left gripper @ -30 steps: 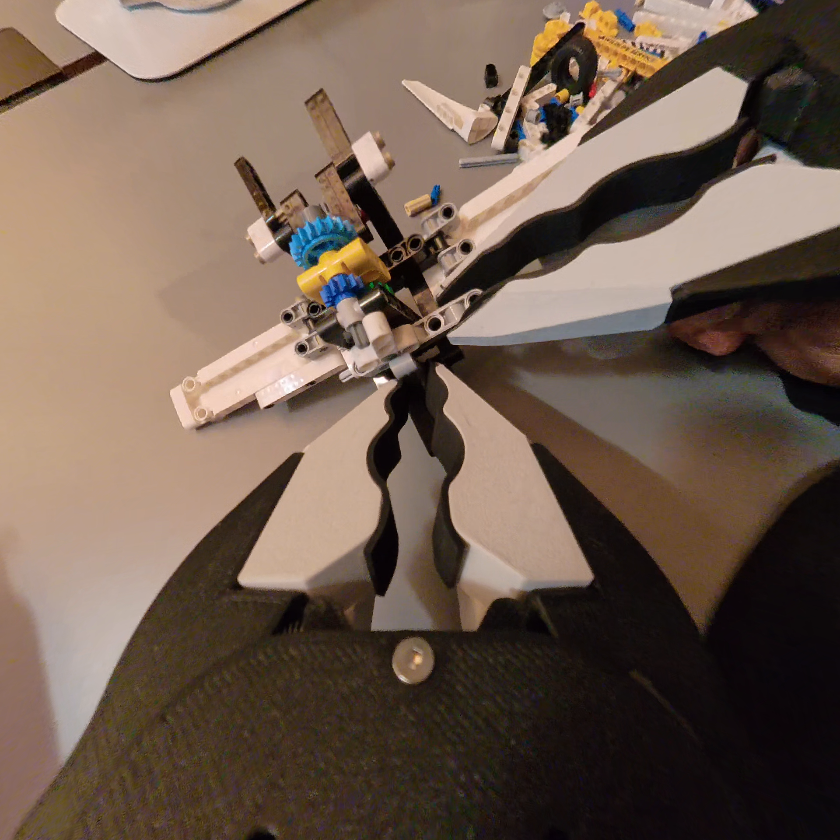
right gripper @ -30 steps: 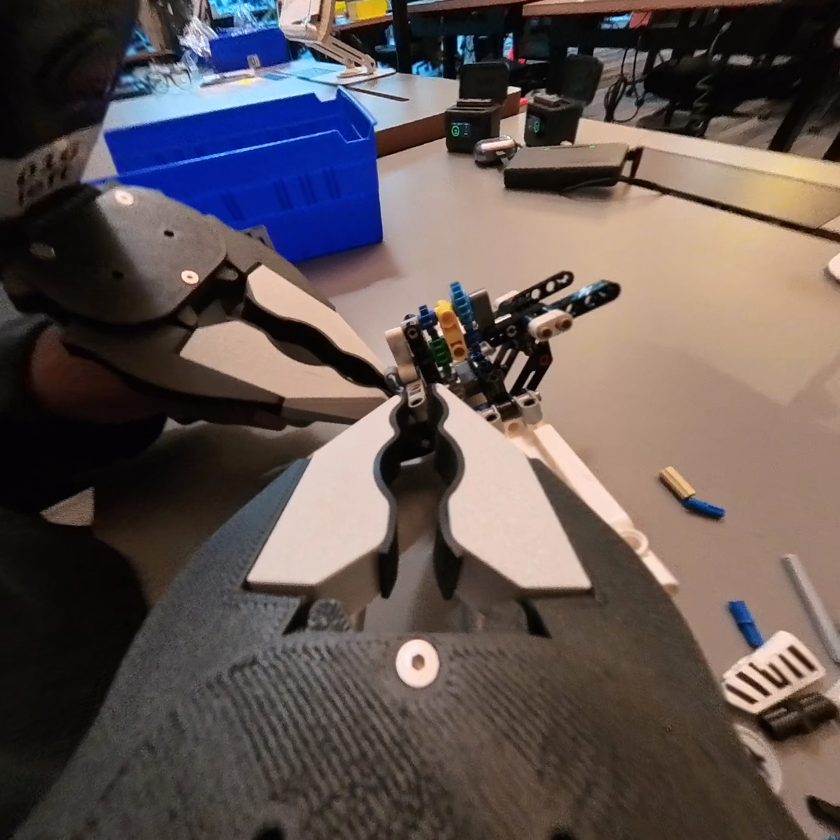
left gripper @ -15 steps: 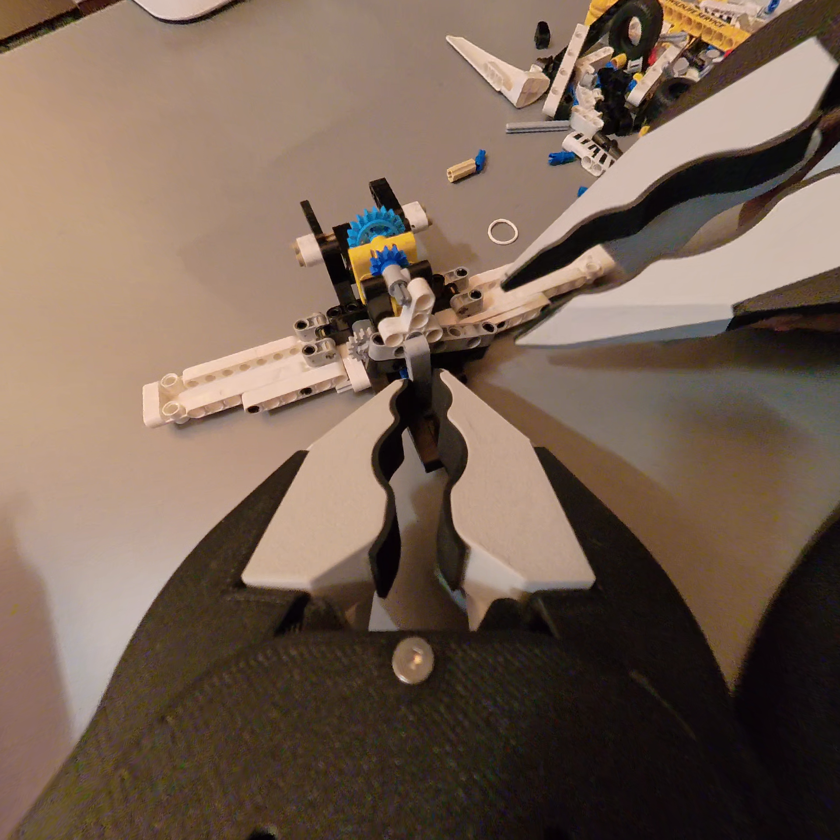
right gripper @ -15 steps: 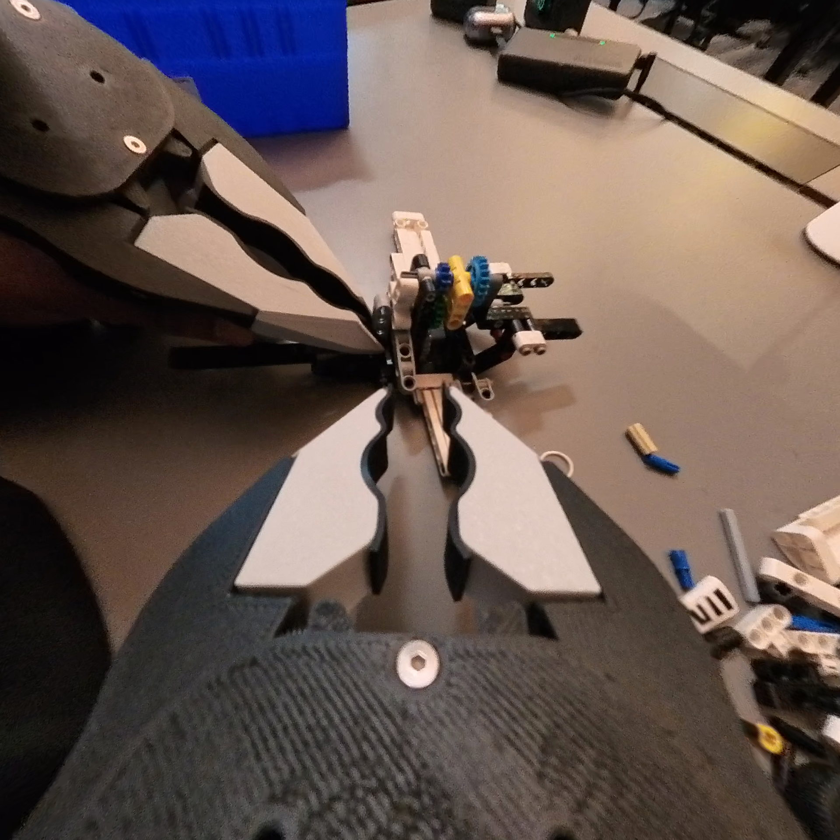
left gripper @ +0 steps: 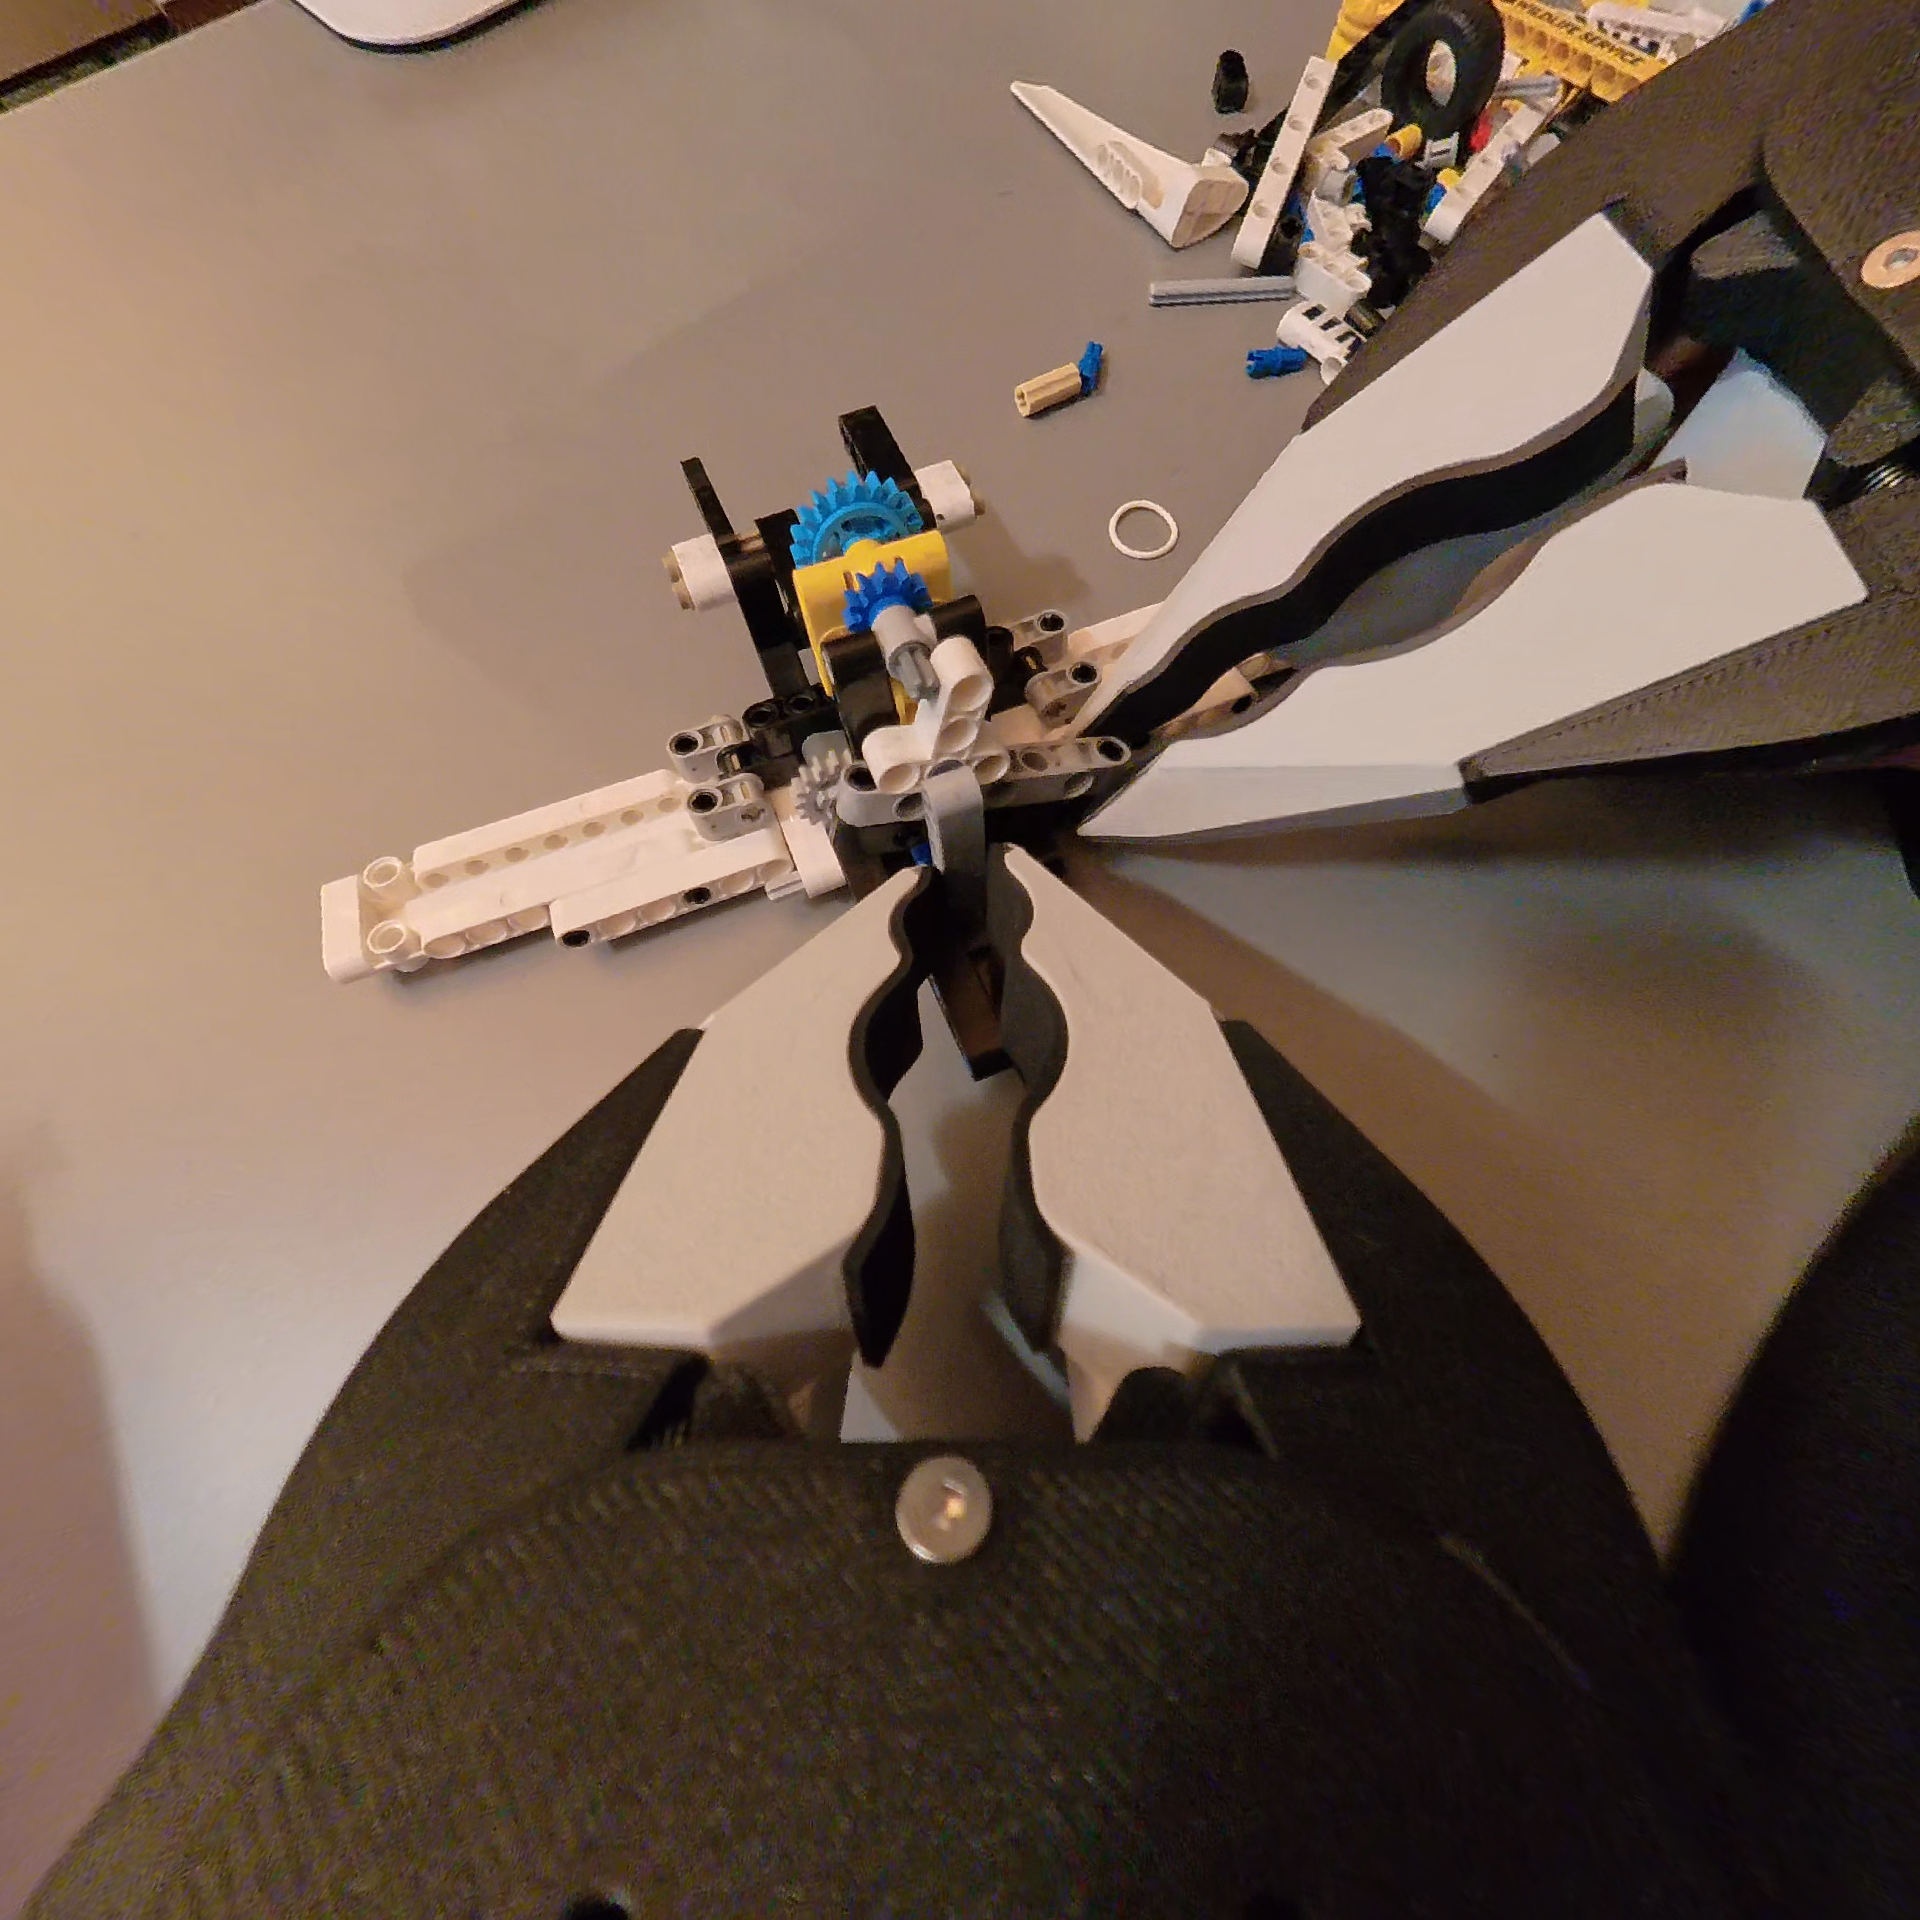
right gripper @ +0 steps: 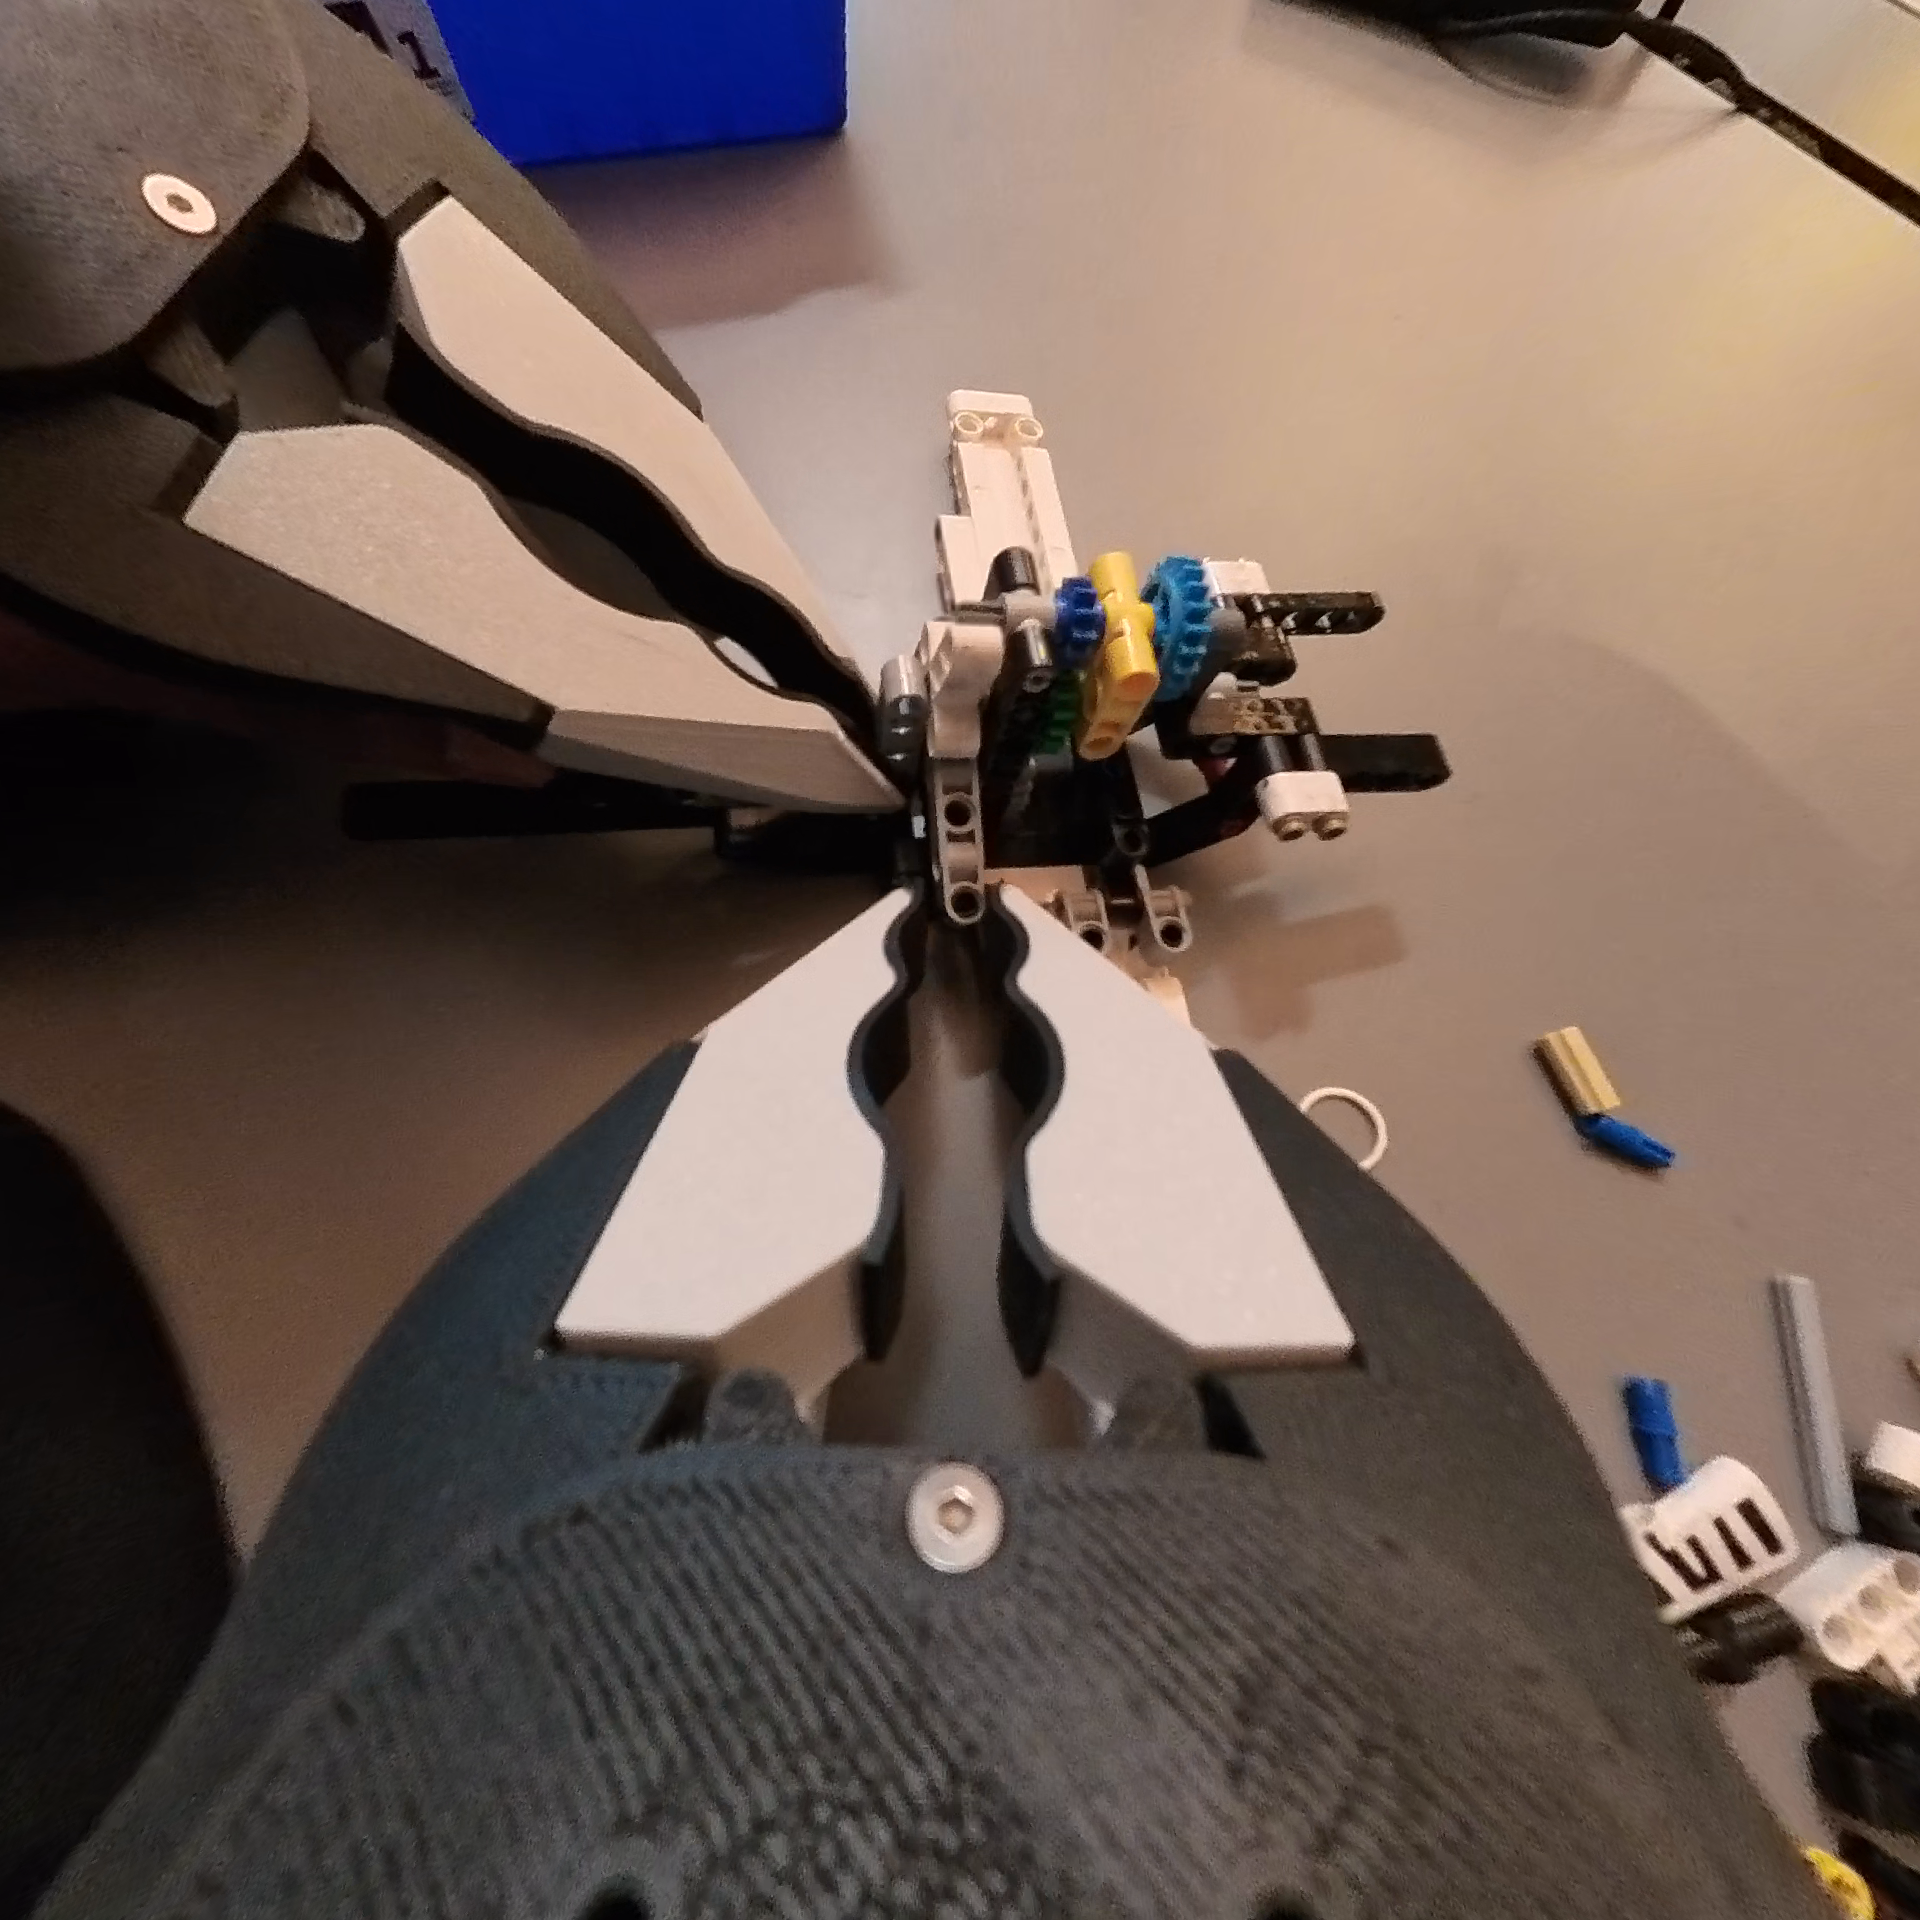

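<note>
Brick model (left gripper: 852, 717): on the bench (left gripper: 416, 312), mid-surface. Left tool (left gripper: 961, 873) at its near side, right tool (left gripper: 1101, 774) at its right end. Ring (left gripper: 1143, 528) and small pin (left gripper: 1058, 382) behind it. Loose-parts heap (left gripper: 1351, 187): far right corner.

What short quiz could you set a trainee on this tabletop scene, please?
1. True or false: the white ring lies on the table, apart from the brick model.
2. The larger gear on the model is: A red, B light blue, C green.
3. Fill in: the pile of loose parts lies on the side of the ___ gripper.
Key: 1 true; 2 B; 3 right.
</note>
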A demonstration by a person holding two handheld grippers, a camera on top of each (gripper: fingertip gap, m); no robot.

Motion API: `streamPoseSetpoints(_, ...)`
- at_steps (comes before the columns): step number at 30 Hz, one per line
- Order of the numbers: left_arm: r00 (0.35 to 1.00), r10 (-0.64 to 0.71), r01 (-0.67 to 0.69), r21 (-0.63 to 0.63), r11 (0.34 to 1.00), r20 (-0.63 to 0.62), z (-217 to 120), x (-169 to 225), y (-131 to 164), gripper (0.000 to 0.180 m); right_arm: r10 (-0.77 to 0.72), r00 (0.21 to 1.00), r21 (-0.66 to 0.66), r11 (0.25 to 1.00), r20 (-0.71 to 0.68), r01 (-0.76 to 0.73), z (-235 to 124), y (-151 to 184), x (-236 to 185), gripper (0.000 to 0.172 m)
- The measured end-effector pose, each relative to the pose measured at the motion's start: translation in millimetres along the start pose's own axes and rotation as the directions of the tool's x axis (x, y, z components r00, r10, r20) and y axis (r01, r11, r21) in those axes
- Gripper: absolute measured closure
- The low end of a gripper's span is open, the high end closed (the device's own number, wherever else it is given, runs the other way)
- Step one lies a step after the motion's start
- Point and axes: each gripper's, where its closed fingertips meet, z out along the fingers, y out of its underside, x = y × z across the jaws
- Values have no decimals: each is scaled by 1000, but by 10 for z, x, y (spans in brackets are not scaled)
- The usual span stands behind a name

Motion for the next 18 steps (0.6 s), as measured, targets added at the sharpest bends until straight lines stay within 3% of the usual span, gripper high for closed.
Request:
streamPoseSetpoints(8, 1000, -1, 1, 1, 1000, -4, -1, 3, 1, 171, 82, 996, 29, 996, 38, -83, -9, -51, 4, 165)
streamPoseSetpoints(18, 985, 175, -175, 6, 985, -10, 9, 106, 2, 171, 120, 990, 45, 991, 80, -124, 1, -110, -29, 166)
